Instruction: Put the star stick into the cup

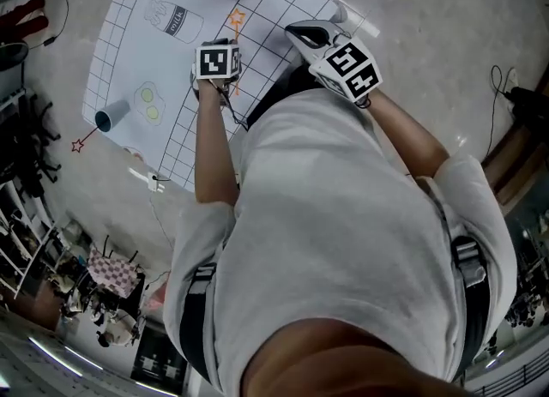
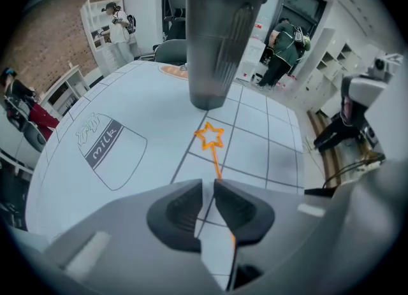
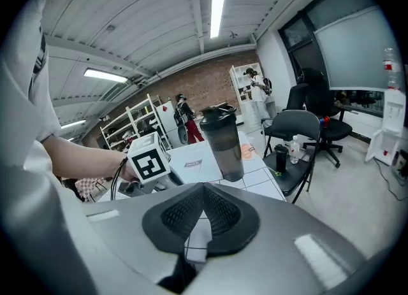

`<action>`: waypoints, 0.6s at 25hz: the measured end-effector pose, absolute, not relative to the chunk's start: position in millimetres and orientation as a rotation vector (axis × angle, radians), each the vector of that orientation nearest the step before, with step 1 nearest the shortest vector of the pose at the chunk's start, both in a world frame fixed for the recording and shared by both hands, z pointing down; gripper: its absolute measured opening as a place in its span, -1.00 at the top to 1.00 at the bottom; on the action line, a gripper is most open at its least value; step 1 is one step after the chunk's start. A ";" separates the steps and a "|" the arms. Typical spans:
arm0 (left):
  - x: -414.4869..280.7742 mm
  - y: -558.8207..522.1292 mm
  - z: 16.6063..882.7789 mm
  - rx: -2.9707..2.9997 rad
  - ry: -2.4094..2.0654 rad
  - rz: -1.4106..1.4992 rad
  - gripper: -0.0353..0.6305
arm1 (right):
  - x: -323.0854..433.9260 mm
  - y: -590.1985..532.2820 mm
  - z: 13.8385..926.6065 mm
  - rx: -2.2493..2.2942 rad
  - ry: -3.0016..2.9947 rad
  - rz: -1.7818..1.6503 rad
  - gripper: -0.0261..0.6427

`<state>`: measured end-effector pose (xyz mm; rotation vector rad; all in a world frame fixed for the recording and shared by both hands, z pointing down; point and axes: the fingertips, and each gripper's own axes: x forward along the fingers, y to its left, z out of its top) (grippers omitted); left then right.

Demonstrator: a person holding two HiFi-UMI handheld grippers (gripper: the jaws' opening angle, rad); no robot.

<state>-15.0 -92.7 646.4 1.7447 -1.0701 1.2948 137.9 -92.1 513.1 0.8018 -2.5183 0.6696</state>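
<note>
Brick-walled workshop. On the white gridded mat (image 2: 153, 106), the orange star stick (image 2: 210, 139) lies flat near the far edge, just before the dark shaker cup (image 2: 220, 39). The left gripper (image 2: 207, 188) is slightly spread over the stick's stem, not pinching it. The right gripper (image 3: 204, 188) is pressed together and empty. Grasping, lifting and insertion all remain.

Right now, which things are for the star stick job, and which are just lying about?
For the job:
- orange star stick, lying on the mat
- black cup, standing just beyond it
- left gripper, jaws open over the stick

Just lying about:
- small blue cylinder at the mat's edge
- red star stick beyond the mat
- milk bottle drawing
</note>
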 end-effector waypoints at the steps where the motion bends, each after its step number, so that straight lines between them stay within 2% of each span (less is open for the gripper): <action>1: -14.7 -92.9 647.0 1.744 -1.067 1.291 0.72 | 139.7 -91.6 514.9 0.810 -2.517 0.677 0.93; 4: -15.6 -92.9 646.1 1.746 -1.063 1.265 0.75 | 143.9 -90.1 518.0 0.834 -2.516 0.697 0.92; 5: -16.1 -92.6 643.8 1.745 -1.069 1.240 0.87 | 145.0 -90.0 517.8 0.840 -2.518 0.700 0.92; 7: -13.1 -90.5 638.5 1.743 -1.068 1.174 0.88 | 146.9 -90.9 516.8 0.847 -2.522 0.702 0.93; 10: -1.5 -83.0 643.6 1.738 -1.008 1.175 0.61 | 152.2 -91.2 518.8 0.861 -2.514 0.711 0.92; 12: -1.9 -82.6 647.7 1.729 -1.016 1.230 0.77 | 156.2 -90.2 519.8 0.873 -2.507 0.716 0.92; 15: -5.1 -85.0 646.8 1.730 -1.035 1.269 0.82 | 160.7 -89.9 521.0 0.884 -2.503 0.720 0.92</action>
